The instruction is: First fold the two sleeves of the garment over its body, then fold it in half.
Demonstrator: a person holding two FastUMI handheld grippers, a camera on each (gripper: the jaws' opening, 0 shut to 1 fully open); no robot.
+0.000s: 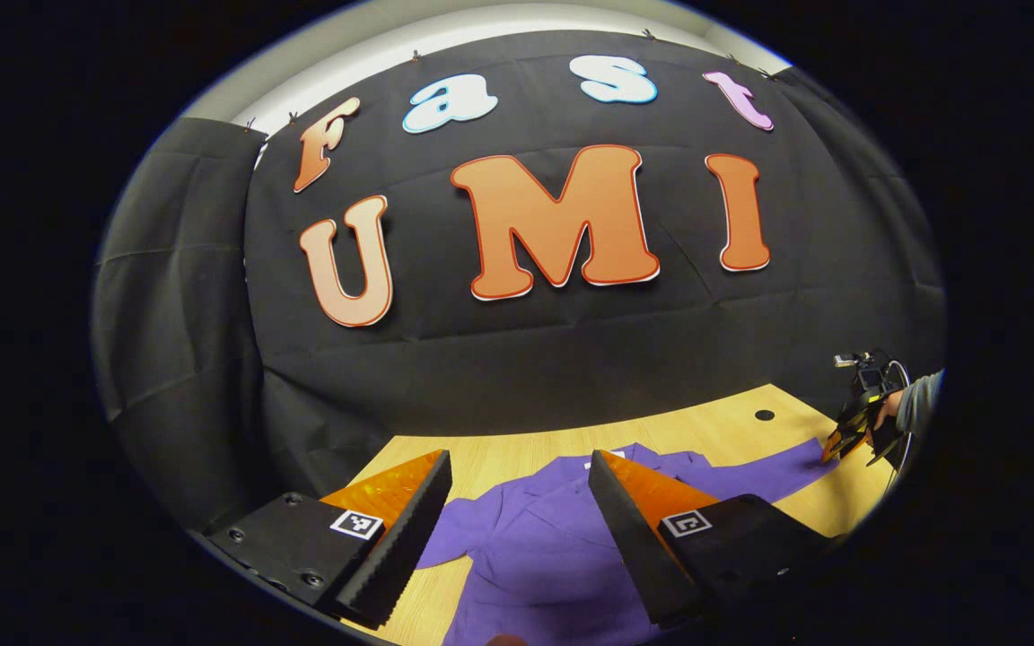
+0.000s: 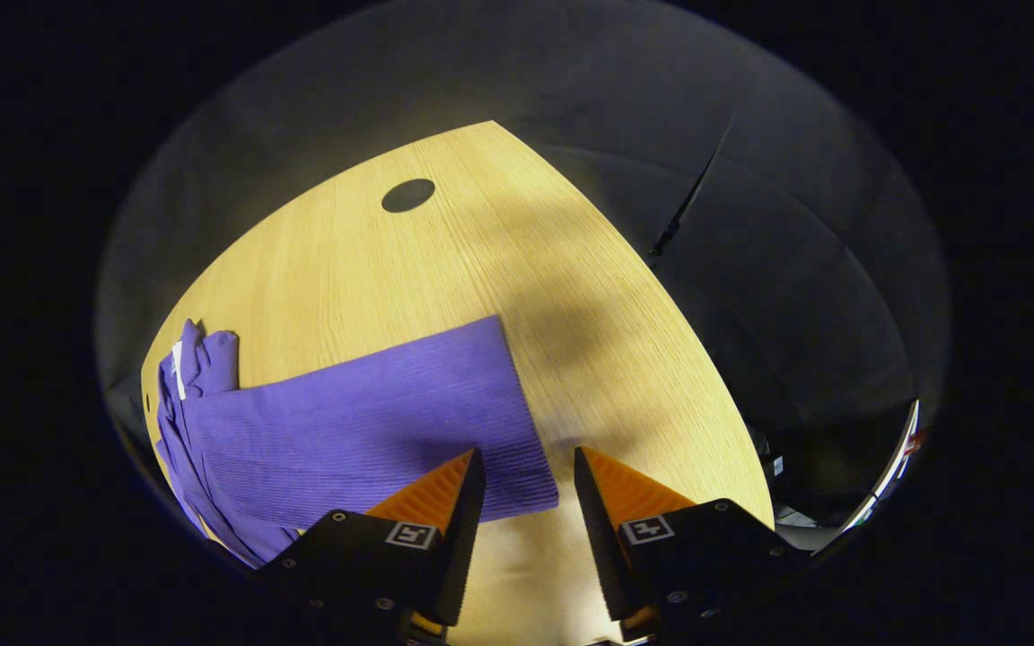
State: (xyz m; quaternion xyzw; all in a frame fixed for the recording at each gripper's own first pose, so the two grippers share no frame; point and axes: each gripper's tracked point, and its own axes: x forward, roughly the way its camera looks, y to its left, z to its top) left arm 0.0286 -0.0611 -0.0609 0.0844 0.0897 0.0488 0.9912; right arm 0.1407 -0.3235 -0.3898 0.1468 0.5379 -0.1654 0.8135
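My left gripper [image 1: 517,520] stands wide open, holding nothing, above the purple ribbed knit garment [image 1: 553,547] spread flat on the light wooden table [image 1: 732,426]. My right gripper [image 2: 524,516] is moderately open at the cuff end of the outstretched right sleeve [image 2: 373,422]; I cannot tell whether it touches the fabric. A dark round hole [image 2: 407,195] lies well beyond.

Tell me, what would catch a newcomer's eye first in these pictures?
The purple garment spread flat on the pale wooden table, its long sleeve stretched out sideways. The right tool hangs open at that sleeve's cuff. The left tool sits open over the garment's body.
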